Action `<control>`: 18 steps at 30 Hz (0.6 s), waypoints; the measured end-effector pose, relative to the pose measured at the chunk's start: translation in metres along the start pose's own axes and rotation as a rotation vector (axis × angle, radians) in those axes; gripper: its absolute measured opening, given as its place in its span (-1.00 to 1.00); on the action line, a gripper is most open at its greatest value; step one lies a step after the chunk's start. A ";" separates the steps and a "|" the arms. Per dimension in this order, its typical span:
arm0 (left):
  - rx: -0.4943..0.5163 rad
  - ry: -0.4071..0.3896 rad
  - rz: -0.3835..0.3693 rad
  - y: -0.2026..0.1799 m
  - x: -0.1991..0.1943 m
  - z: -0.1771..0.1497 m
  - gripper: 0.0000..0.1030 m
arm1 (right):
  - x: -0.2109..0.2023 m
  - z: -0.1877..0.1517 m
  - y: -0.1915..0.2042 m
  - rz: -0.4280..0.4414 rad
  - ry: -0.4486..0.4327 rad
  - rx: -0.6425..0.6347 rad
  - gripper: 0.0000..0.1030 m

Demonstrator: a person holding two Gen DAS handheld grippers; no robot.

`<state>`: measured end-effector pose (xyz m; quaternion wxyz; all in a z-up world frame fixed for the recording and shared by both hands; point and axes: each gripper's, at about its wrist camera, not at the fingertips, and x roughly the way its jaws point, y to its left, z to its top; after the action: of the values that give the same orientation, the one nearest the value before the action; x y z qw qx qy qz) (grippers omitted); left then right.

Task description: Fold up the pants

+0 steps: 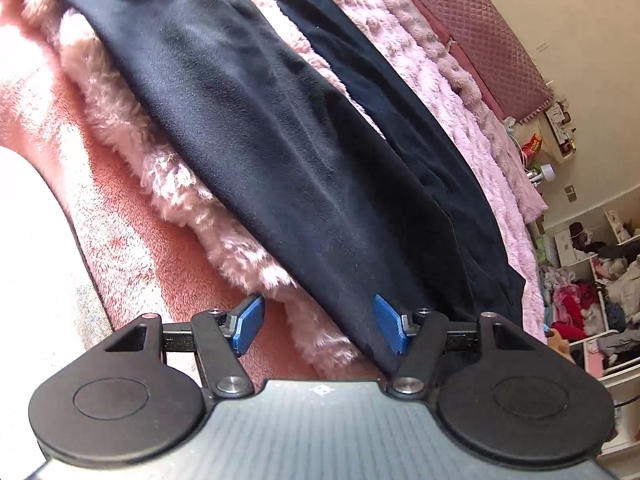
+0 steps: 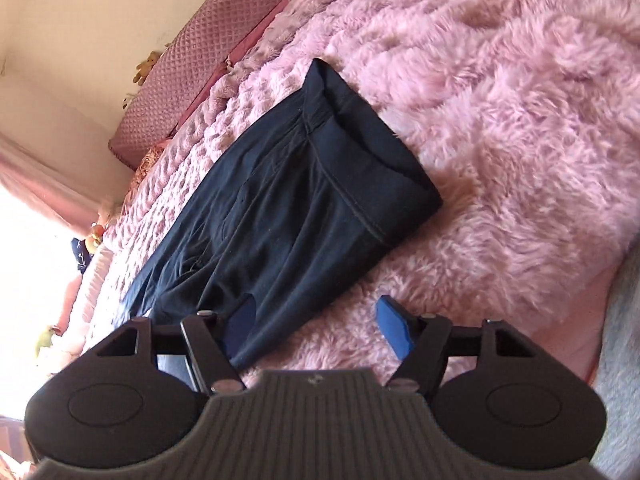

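Two grippers: both hover low over the near edge of the dark pants (image 1: 248, 128), spread flat on a pink fluffy blanket (image 2: 500, 100), probably lined up for a joint lift.
Left gripper (image 1: 318, 322): fingers apart, nothing clamped; the hem corner of the near leg lies between the blue pads (image 1: 249, 322), not visibly pressed.
Right gripper (image 2: 316, 328): fingers apart over the near side by the waistband (image 2: 372, 152); its left pad sits half behind cloth, with no grip evident.
Layout: legs lie side by side lengthwise, likely so that one edge can fold across.
Containers: open shelves (image 1: 600, 292) at the far right hold heaped clothes; contents too small to sort.
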<state>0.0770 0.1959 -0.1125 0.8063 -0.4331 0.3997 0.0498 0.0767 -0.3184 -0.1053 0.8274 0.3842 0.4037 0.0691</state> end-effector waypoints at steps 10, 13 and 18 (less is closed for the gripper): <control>-0.432 0.069 -0.247 0.066 0.046 0.014 -0.23 | 0.035 0.021 -0.038 0.174 0.043 0.246 0.17; -0.472 0.074 -0.253 0.072 0.047 0.014 -0.36 | 0.035 0.026 -0.044 0.224 0.025 0.313 -0.04; -0.445 0.023 -0.275 0.075 0.019 0.008 -0.35 | 0.029 0.023 -0.044 0.244 0.011 0.325 -0.22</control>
<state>0.0629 0.2428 -0.1723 0.6859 -0.6506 0.3253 0.0214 0.1040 -0.3503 -0.1452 0.7377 0.5584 0.3647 0.1048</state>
